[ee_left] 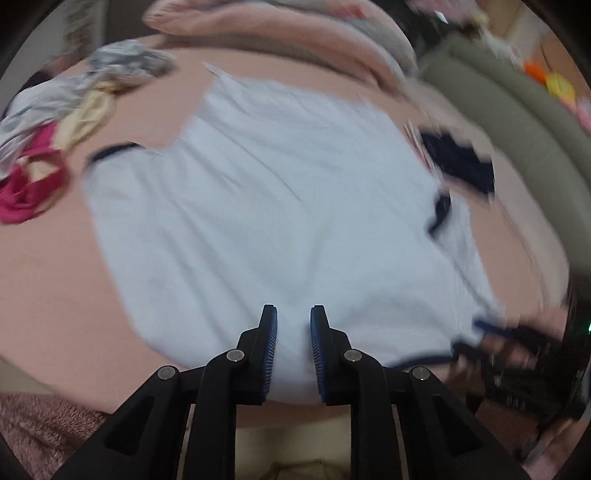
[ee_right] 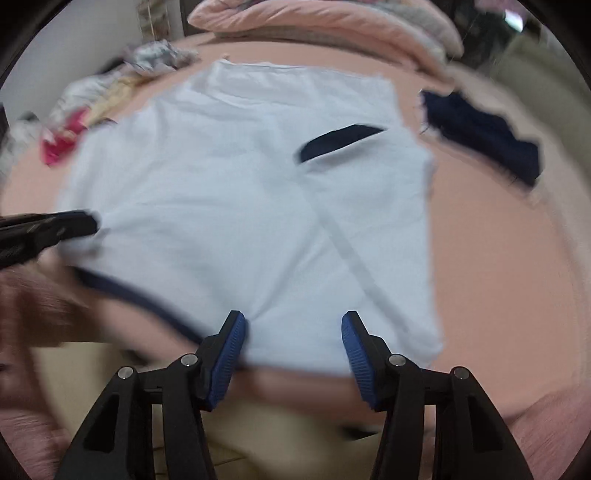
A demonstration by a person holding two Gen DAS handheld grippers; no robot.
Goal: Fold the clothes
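Note:
A white shirt (ee_left: 258, 203) with navy trim lies spread flat on the pink bed sheet (ee_left: 55, 277). In the right wrist view one sleeve of the shirt (ee_right: 240, 184) is folded over its body, navy cuff up. My left gripper (ee_left: 293, 317) hovers over the shirt's near edge. Its jaws stand narrowly apart and flat cloth shows through the gap, nothing pinched. From the right wrist view the left gripper (ee_right: 94, 221) is at the shirt's left edge. My right gripper (ee_right: 293, 321) is open wide above the near right part of the shirt, and it shows blurred in the left view (ee_left: 480, 332).
A folded navy garment (ee_left: 458, 162) (ee_right: 484, 136) lies right of the shirt. A heap of unfolded clothes (ee_left: 55, 122) (ee_right: 92, 107), grey, yellow and magenta, sits at the far left. Pink bedding (ee_left: 277, 29) is piled along the far edge.

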